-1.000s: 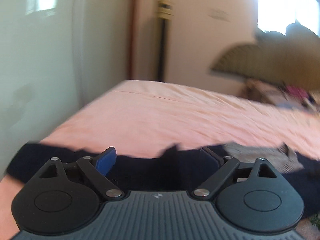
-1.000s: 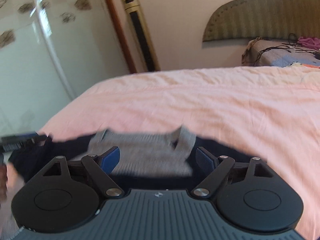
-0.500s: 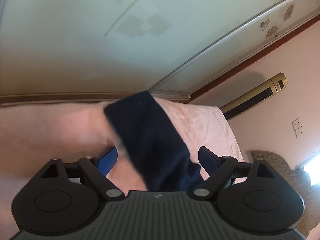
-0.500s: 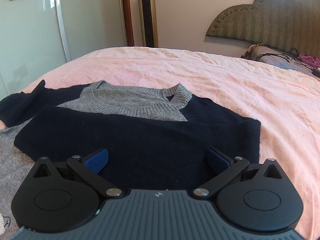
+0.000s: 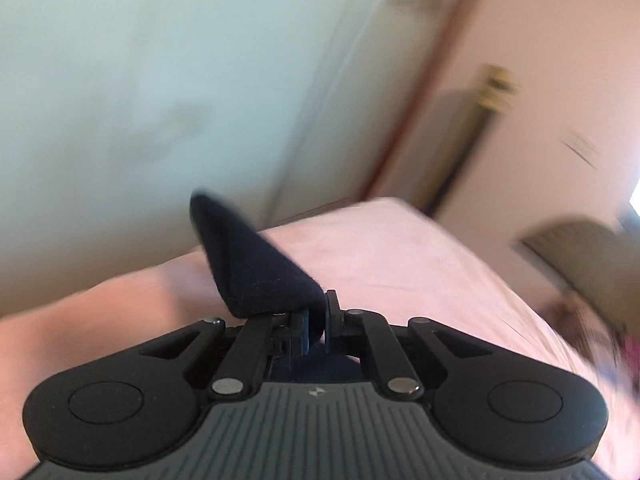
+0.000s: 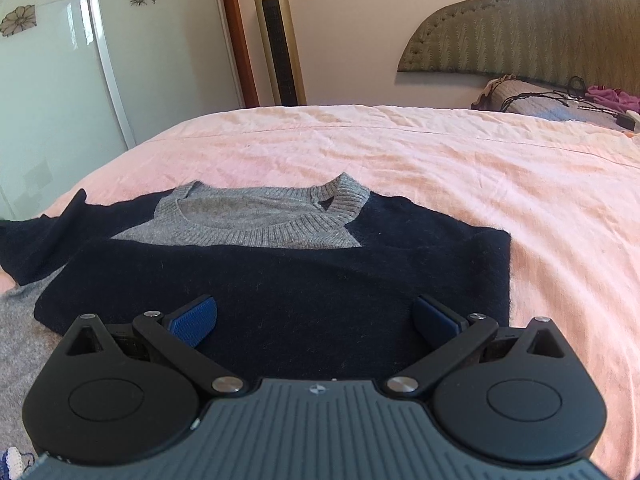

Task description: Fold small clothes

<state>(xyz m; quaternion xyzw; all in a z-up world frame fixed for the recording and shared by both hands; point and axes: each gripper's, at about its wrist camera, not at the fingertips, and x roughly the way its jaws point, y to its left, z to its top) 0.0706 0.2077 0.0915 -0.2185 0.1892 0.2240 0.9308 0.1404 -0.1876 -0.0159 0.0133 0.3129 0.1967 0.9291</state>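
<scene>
In the left wrist view, a glossy pale-green wardrobe door (image 5: 140,92) fills the upper left of the frame, smeared by motion blur. At lower centre the left gripper (image 5: 316,330) has its blue-padded fingers pressed together on a fold of dark navy knit, the sleeve (image 5: 256,268) of the sweater, which rises from the pinch as a soft, fuzzy wedge tapering toward the upper left. Behind it the pink bedsheet (image 5: 400,256) runs off to the right, and a blurred gold tower fan (image 5: 490,92) stands against the wall at upper right; the whole view is tilted. In the right wrist view, the same wardrobe door (image 6: 52,80), printed with small flowers, stands at the left, with the slim gold tower fan (image 6: 278,36) upright beside a brown door frame. The sweater (image 6: 280,280) lies flat across the lower middle of the frame on the wrinkled pink bedsheet (image 6: 440,160): a grey ribbed collar and grey chest panel, with a navy sleeve folded across the front in a broad band. The right gripper (image 6: 316,320) hovers level just above that band, its ribbed blue pads (image 6: 194,318) spread wide apart and holding nothing. A scalloped, olive quilted headboard (image 6: 520,28) fills the upper right.
</scene>
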